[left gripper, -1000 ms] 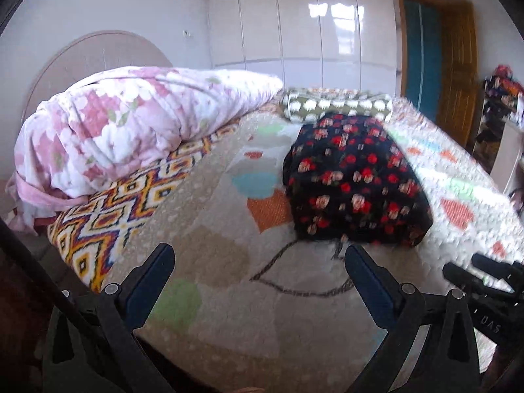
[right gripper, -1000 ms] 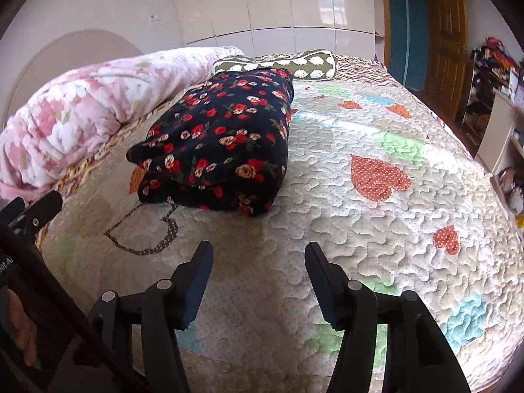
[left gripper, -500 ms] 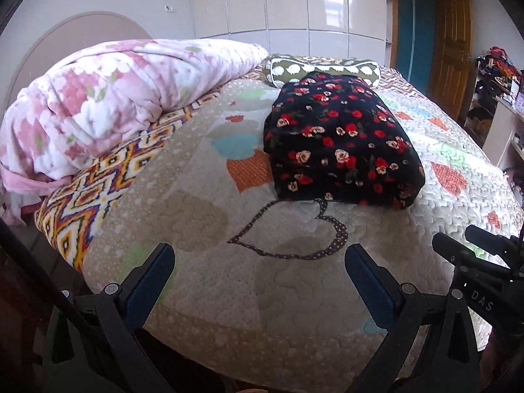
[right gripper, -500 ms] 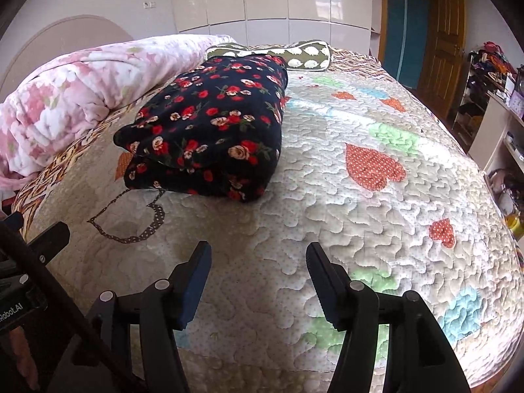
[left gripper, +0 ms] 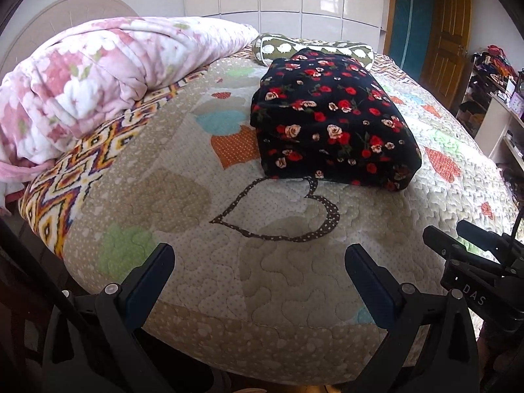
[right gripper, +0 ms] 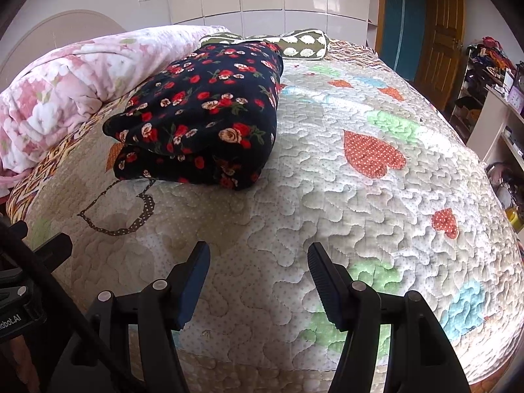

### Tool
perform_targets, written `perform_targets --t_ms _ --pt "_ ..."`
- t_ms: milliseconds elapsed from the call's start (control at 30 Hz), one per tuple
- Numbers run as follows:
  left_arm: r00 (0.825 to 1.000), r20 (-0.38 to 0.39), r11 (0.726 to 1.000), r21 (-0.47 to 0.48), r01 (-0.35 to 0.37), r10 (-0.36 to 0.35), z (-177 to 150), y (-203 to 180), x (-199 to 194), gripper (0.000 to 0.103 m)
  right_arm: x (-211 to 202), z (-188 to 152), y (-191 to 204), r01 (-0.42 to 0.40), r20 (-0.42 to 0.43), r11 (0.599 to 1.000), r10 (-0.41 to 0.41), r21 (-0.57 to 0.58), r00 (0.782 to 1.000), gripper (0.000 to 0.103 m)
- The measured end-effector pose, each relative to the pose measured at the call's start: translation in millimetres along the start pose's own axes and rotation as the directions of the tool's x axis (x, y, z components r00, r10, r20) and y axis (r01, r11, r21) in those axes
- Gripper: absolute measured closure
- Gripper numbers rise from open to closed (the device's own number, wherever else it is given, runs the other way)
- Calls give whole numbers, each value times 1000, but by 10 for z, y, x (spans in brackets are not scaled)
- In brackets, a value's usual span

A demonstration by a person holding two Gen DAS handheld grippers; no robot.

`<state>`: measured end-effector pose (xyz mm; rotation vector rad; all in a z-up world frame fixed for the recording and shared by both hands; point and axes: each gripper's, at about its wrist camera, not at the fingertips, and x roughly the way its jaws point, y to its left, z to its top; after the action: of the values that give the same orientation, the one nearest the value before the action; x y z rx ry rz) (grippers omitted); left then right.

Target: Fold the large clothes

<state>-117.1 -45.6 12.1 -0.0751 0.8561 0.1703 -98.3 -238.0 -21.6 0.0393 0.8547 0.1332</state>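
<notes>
A black garment with red and cream roses (left gripper: 330, 121) lies folded in a thick rectangular stack on the quilted bed (left gripper: 183, 203). It also shows in the right wrist view (right gripper: 203, 111), left of centre. My left gripper (left gripper: 258, 262) is open and empty over the bed's near edge, well short of the garment. My right gripper (right gripper: 258, 262) is open and empty, also near the front edge, to the right of the garment. Neither touches the cloth.
A rolled pink floral duvet (left gripper: 98, 75) lies along the left side of the bed. A green patterned pillow (left gripper: 288, 49) sits behind the garment. A wooden door (right gripper: 439, 32) and cluttered shelves (right gripper: 491, 75) stand at the right. White wardrobes line the back wall.
Both grippers have pulled back and risen from the folded garment, so more of the bed's front edge shows. Both stay open. The garment has not moved.
</notes>
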Motion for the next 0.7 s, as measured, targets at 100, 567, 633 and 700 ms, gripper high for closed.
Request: perform_targets --t_ms 100,567,633,700 --pt "1000 -11 1000 -1 7 -7 -7 -1 22 0 30 -5 -17 4 -10 1000 -4 6 1000 36" --pt "999 -37 1000 -2 28 -28 -24 8 75 0 93 -25 -15 11 -28 1000 -11 2 1000 35" --pt "999 -40 1000 -2 29 -29 -28 13 84 0 100 -27 -21 11 -30 1000 -11 2 999 35" --pt "999 -41 1000 -3 28 -28 -29 16 89 0 105 -28 -26 12 -31 1000 -12 2 999 35"
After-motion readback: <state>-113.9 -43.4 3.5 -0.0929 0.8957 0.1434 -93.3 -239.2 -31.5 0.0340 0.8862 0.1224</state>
